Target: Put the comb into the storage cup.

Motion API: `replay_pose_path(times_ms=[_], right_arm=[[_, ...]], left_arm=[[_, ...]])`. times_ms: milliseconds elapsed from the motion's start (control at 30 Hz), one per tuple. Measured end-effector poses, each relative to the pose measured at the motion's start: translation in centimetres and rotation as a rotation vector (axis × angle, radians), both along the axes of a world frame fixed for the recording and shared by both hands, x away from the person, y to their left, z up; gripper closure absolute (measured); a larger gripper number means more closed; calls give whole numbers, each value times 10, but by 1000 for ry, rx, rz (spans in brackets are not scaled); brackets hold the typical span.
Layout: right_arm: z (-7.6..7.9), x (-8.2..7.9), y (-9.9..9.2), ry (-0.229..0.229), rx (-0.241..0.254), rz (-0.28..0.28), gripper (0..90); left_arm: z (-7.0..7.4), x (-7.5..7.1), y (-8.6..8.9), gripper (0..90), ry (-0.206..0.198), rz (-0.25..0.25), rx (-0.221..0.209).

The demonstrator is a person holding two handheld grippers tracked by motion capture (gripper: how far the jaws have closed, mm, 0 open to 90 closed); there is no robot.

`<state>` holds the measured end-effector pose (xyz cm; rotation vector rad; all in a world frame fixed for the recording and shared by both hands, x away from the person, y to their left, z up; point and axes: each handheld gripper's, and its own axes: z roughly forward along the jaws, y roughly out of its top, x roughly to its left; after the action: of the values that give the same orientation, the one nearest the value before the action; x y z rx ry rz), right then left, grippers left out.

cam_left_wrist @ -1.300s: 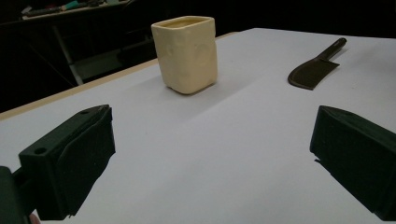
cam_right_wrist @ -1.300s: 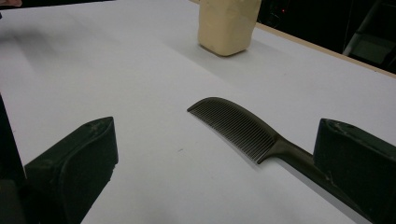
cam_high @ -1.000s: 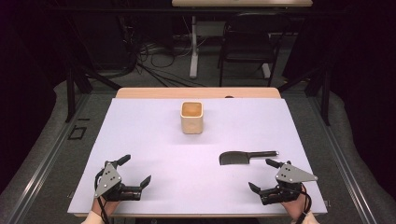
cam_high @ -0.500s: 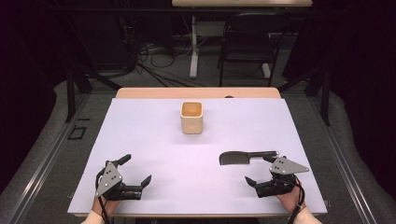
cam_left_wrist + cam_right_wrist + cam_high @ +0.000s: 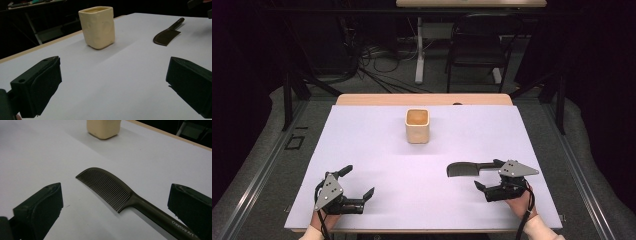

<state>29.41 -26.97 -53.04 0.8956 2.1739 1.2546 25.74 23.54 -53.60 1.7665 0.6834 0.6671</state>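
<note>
Fingers spread wide and empty, the right gripper (image 5: pixel 490 176) closes in on a dark comb (image 5: pixel 117 192) lying flat near the surface's right edge, best taken squarely across its slim handle; the left gripper (image 5: pixel 357 181) waits open at the near-left corner.

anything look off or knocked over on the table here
Nothing stands out. The cream square-sided cup stands upright, and the dark brown plastic comb lies flat on the white tabletop, between the open jaws of the right claw. No spill or damage shows.
</note>
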Motion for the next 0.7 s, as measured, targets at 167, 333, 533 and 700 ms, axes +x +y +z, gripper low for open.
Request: replay_pose_path(times_ms=[167, 333, 533, 700], right_arm=[[-2, 8, -1, 5, -1, -19, 0], [-4, 14, -3, 14, -8, -34, 0], [-6, 22, -6, 23, -10, -50, 0], [-8, 30, -10, 37, -15, -67, 0]], left_arm=[[0, 0, 0, 3, -1, 0, -2], [0, 0, 0, 3, -1, 1, -3], [0, 0, 0, 3, 0, 0, 1], [0, 1, 0, 3, -1, -1, 5]])
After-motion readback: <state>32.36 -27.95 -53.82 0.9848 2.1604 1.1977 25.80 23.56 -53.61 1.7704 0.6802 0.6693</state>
